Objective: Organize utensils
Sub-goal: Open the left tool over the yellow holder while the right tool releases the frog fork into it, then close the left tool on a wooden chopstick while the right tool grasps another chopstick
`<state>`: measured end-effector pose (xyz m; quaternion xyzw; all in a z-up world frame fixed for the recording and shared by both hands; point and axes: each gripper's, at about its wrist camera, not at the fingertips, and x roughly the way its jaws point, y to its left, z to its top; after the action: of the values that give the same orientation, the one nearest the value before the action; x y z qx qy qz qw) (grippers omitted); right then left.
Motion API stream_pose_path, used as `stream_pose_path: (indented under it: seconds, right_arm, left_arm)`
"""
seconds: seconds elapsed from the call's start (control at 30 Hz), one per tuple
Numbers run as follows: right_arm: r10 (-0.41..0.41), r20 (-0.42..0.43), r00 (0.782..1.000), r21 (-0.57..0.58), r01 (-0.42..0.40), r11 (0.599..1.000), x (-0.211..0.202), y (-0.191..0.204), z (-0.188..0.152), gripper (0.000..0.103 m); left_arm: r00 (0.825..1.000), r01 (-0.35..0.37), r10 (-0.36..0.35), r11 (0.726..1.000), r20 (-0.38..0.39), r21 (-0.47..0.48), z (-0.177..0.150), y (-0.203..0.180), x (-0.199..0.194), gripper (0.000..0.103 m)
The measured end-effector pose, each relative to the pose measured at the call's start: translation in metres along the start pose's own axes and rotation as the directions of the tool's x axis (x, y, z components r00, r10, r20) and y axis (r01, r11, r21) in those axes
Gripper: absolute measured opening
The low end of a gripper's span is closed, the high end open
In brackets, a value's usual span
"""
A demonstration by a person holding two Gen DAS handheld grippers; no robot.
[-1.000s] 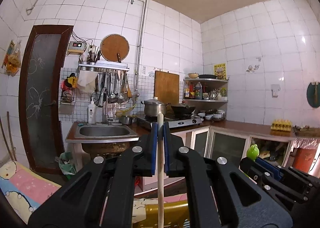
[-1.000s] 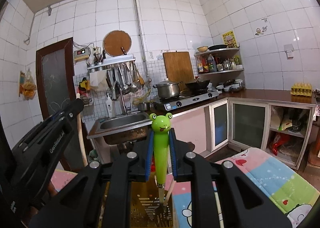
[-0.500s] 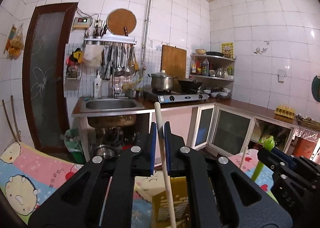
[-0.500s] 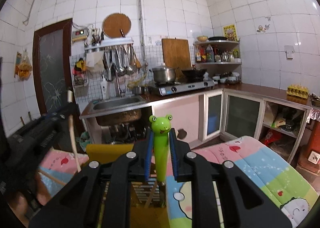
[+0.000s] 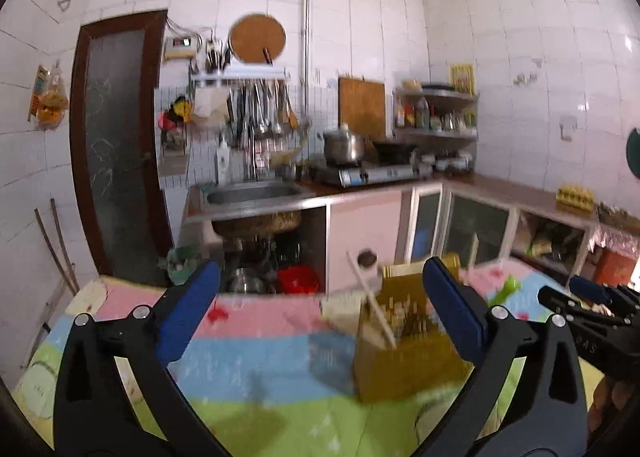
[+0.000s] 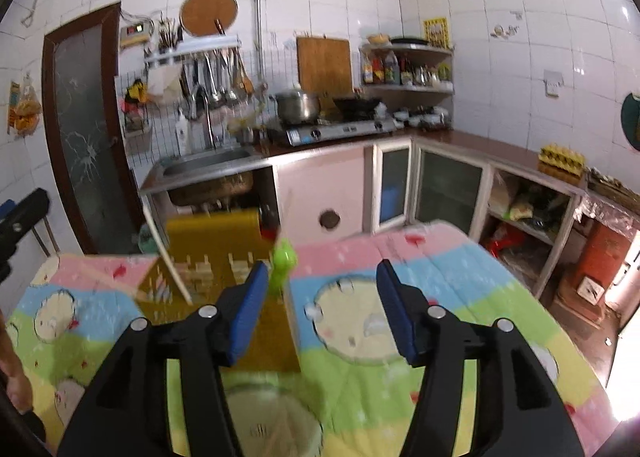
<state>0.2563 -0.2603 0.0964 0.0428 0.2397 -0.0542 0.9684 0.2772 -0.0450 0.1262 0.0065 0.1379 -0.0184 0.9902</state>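
A yellow utensil holder (image 5: 404, 341) stands on the colourful tablecloth; it also shows in the right wrist view (image 6: 224, 277). A pale wooden stick (image 5: 370, 303) leans in it, also seen in the right wrist view (image 6: 170, 265). A green frog-handled utensil (image 6: 282, 265) stands in the holder's right side; its green top shows in the left wrist view (image 5: 506, 289). My left gripper (image 5: 320, 317) is open and empty, above the cloth left of the holder. My right gripper (image 6: 320, 313) is open and empty, just behind the frog utensil.
The table carries a pink, blue and green cartoon cloth (image 6: 400, 317). Behind it are a steel sink (image 5: 252, 197), a gas stove with a pot (image 5: 348, 153), cabinets and a wall rack of hanging utensils (image 6: 208, 73). The right gripper's body (image 5: 592, 329) shows at the left view's right edge.
Both grippers opened and let go: the wooden stick and the frog utensil now stand in the yellow holder. Both grippers have pulled back and tilted down toward the table.
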Motion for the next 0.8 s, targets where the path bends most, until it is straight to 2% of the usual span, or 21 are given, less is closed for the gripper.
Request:
stream_pose_path:
  seconds: [0.2,0.37,0.47,0.57,0.73,0.8]
  right_arm:
    - [-0.020,-0.129,0.991,0.015,0.022,1.000,0.001,-0.005,-0.054,0.059]
    - [-0.044,-0.228,0.973,0.015,0.048,0.999,0.014,-0.007,-0.098,0.059]
    - [-0.048,-0.284,0.958,0.024,0.057,0.998,0.026,-0.009,-0.123,0.059]
    - [-0.054,-0.320,0.946,0.024,0.065,0.998,0.032,-0.006,-0.134,0.059]
    - [-0.067,-0.333,0.941,0.007,0.073,0.997,0.031,0.000,-0.139,0.059]
    - [-0.067,-0.355,0.932,0.002,0.072,0.997,0.033,0.002,-0.143,0.059]
  left_arm:
    - [0.987,0.016,-0.024,0.998,-0.162,-0.054,-0.048,0.016,-0.013,0.098]
    - [0.969,0.006,-0.004,1.000,-0.248,0.007,-0.094,0.014,-0.015,0.098]
    - [0.948,0.024,-0.017,1.000,-0.318,0.018,-0.121,0.013,-0.009,0.098]
    - [0.928,0.031,-0.016,0.999,-0.372,0.033,-0.140,0.011,0.000,0.098]
    - [0.912,0.023,-0.006,0.999,-0.411,0.036,-0.154,0.014,0.013,0.098]
    - [0.900,0.028,-0.015,0.999,-0.436,0.022,-0.157,0.015,0.019,0.098]
